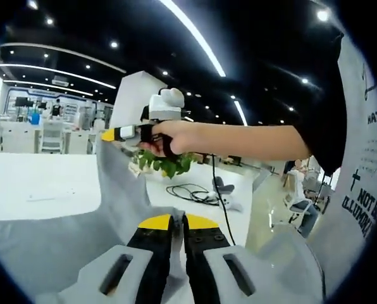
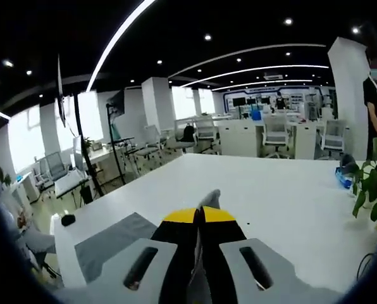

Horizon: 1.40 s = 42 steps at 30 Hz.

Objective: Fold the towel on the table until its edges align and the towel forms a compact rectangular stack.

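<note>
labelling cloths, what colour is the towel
Plain grey towel, clearest in the left gripper view.

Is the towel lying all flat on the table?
No, the grey towel is lifted off the white table, with one corner held up by the right gripper and another pinched in the left gripper.

1. Wide bare white table ahead in right gripper view; open passage across most of it.
2. Potted plant at that view's right edge, blocking the far side.
3. Blue object just beside the plant.
4. In left gripper view, lifted grey towel hanging across the middle, barring the straight path.
5. Black cable coiled on the tabletop past the towel.
6. Bare surface left of the towel.
</note>
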{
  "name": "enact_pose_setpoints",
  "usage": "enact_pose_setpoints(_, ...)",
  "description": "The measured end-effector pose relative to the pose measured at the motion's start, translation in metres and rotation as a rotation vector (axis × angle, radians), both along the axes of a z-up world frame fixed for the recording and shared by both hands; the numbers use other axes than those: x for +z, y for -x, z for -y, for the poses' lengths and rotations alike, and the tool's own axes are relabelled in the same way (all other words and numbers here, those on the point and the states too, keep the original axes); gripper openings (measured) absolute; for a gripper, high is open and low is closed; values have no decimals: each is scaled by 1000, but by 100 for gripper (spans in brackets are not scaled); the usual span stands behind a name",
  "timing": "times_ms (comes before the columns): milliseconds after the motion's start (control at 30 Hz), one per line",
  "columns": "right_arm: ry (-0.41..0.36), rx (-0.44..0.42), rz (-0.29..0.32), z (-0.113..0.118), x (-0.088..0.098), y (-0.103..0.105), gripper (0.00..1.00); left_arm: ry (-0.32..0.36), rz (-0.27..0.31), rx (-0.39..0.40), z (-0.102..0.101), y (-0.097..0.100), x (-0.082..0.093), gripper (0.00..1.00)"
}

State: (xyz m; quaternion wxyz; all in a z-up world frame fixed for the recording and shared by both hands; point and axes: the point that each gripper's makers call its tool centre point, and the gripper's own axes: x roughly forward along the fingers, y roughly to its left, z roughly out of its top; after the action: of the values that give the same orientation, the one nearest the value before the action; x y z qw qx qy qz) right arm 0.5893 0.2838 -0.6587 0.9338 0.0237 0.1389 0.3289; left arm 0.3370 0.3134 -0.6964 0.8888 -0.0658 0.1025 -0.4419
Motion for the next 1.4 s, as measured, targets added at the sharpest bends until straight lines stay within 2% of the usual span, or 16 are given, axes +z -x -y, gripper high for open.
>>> enact_pose_setpoints(433,-10,72,26,-63,15,10,0,1,31,93,-67,0,9,6)
enact_pose_setpoints(667,-27,102,36,-83,22,9,0,-2,54,153,-91,3,16,6)
enact_pose_setpoints(833,-45,123,44,-97,33,13,0,-10,39,199,-112,11,11,6)
enact_pose_setpoints(967,-46,149,45,-114,30,13,0,6,36,255,-132,9,11,6)
enact_pose_setpoints(1200,-41,180,32,-131,26,13,0,8,38,303,-153,7,12,6)
enact_pose_setpoints(1400,-37,196,5,-151,10,11,0,-8,16,343,-166,9,2,6)
